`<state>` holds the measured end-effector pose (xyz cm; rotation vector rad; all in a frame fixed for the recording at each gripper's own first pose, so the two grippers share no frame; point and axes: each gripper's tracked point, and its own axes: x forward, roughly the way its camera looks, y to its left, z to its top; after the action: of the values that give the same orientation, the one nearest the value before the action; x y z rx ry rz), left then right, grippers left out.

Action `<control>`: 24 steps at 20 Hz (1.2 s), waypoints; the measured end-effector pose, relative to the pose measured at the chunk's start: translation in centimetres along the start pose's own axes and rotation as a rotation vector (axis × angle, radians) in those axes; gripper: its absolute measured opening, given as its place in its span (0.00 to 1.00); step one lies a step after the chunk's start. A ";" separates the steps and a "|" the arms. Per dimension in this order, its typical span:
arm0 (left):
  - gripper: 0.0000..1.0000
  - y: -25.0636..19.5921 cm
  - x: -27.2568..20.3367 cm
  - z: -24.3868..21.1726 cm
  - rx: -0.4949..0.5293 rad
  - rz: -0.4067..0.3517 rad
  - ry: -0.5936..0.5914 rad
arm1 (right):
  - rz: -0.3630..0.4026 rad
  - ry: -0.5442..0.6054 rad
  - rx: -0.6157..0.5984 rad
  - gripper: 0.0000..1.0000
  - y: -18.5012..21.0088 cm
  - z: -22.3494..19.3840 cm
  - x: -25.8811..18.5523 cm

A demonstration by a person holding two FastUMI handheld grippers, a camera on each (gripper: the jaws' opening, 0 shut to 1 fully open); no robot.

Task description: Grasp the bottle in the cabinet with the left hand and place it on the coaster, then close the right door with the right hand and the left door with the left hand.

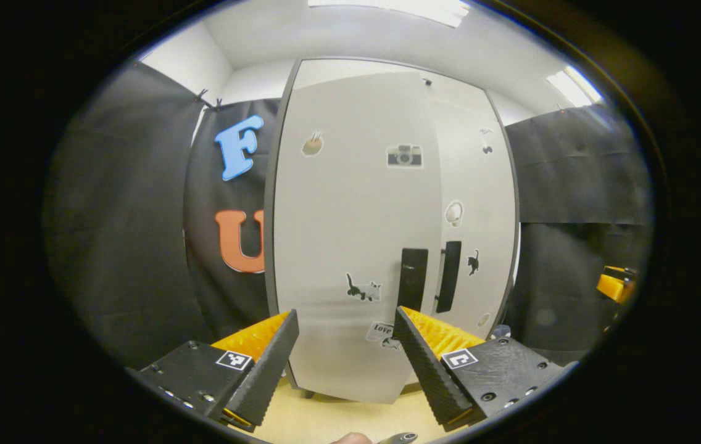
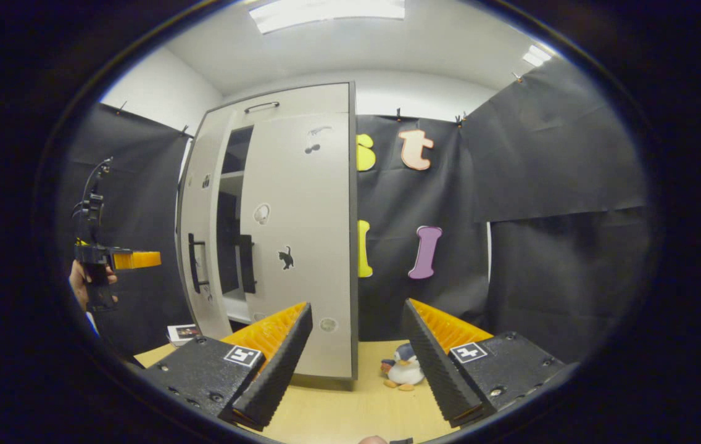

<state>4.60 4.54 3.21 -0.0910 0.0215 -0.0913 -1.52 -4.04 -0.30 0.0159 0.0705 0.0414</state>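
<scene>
The white cabinet (image 1: pixel 350 216) stands on a wooden table, straight ahead of my left gripper (image 1: pixel 346 313), which is open and holds nothing. Its two black handles (image 1: pixel 413 277) sit close together. In the right gripper view the right door (image 2: pixel 301 246) and the left door (image 2: pixel 199 234) are both ajar, and shelves (image 2: pixel 231 216) show in the gap. My right gripper (image 2: pixel 355 306) is open and empty, in front of the right door. A small clear rounded thing (image 1: pixel 501 332) peeks out by the cabinet's lower right corner; I cannot tell what it is.
A hand holds the left gripper (image 2: pixel 117 259) up at the far left, away from the cabinet. A penguin toy (image 2: pixel 403 370) lies on the table (image 2: pixel 350 413) right of the cabinet. A flat square card (image 2: pixel 184 333) lies left of it. The right gripper (image 1: pixel 614 285) shows at the far right.
</scene>
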 end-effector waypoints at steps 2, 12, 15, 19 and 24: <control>0.92 0.7 -1.2 1.7 0.028 0.034 -0.034 | 0.008 -0.022 0.000 0.96 0.8 1.1 0.6; 0.99 1.4 -8.1 7.8 0.041 0.068 -0.190 | 0.073 -0.158 -0.013 0.92 5.4 7.0 1.2; 0.99 2.4 -9.8 8.3 0.031 0.111 -0.198 | 0.101 -0.175 -0.012 0.92 6.6 7.6 1.7; 0.99 4.3 -12.3 8.6 0.037 0.155 -0.214 | 0.137 -0.187 -0.015 0.96 8.2 7.9 2.2; 0.99 6.3 -14.7 8.4 0.069 0.219 -0.220 | 0.166 -0.183 0.007 0.96 9.3 7.4 2.9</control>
<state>-9.22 12.89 11.20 -0.0287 -0.1914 0.1370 1.56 5.31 7.04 0.0320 -0.1144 0.2052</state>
